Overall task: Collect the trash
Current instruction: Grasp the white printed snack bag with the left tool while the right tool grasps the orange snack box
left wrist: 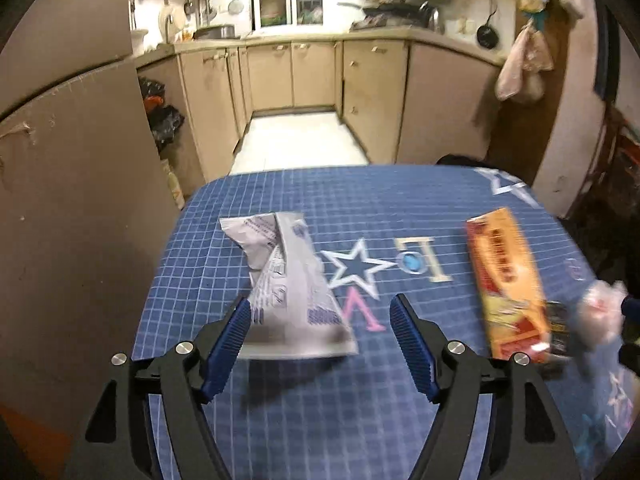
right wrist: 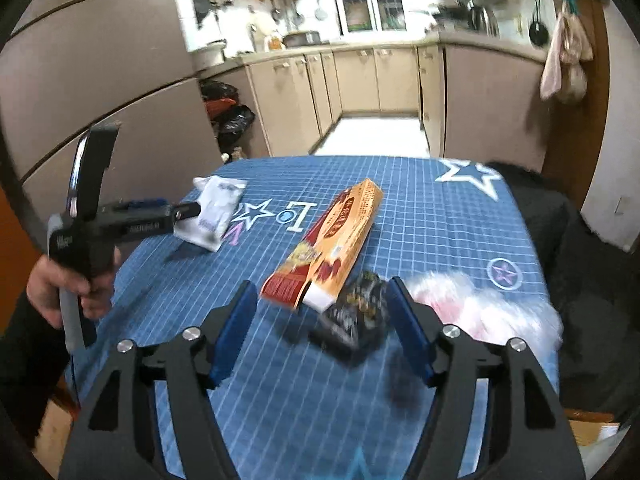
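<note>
Kitchen cupboards stand behind a table [left wrist: 280, 420] under blue checked cloth. On its left lies a crumpled white wrapper [left wrist: 286, 288], the left gripper [left wrist: 320, 344] spread empty around its near end. Rightward lie an orange carton [right wrist: 332, 240], then a dark packet [right wrist: 356, 320] between the right gripper's [right wrist: 320, 332] parted jaws. Both look poised to pick up: lower, then close.

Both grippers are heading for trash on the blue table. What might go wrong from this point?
1. The white wrapper sits off to one side of the open left gripper, against one pad; closing may only nudge it.
2. The dark packet before the open right gripper touches the orange box, so a grab might drag both.
3. Both views are blurred, so aim may be off.
</note>
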`<control>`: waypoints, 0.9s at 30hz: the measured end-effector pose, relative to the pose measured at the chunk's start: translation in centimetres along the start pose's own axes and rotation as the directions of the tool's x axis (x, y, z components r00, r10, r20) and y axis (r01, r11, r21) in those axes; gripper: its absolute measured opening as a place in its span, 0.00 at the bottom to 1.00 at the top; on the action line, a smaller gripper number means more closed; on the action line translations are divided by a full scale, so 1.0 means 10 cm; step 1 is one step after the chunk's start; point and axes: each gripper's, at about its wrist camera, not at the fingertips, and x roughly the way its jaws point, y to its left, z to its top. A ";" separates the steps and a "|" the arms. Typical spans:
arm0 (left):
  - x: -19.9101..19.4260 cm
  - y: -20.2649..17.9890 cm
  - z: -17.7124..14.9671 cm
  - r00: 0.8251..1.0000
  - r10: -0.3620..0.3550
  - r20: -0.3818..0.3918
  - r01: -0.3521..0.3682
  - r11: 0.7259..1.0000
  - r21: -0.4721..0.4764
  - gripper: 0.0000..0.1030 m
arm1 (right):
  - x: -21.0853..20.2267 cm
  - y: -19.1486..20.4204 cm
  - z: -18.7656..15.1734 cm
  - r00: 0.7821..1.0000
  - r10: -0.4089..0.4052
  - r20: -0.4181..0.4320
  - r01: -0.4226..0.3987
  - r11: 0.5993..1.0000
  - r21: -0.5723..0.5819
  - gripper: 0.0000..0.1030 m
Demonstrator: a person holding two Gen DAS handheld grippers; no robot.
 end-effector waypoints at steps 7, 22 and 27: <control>0.46 0.12 0.07 0.998 0.039 -0.049 -0.040 0.999 -0.025 0.71 | 0.67 -0.12 0.31 0.995 0.031 -0.091 -0.023 0.996 0.087 0.64; 0.61 0.30 -0.09 0.998 -0.015 -0.062 0.009 0.995 -0.098 0.56 | 1.17 -0.14 0.24 0.981 0.153 -0.122 -0.129 0.973 0.190 0.30; 0.46 0.31 -0.17 0.998 -0.027 -0.051 0.021 0.993 -0.118 0.53 | 1.01 -0.01 0.26 0.979 0.178 -0.096 -0.163 0.976 0.147 0.21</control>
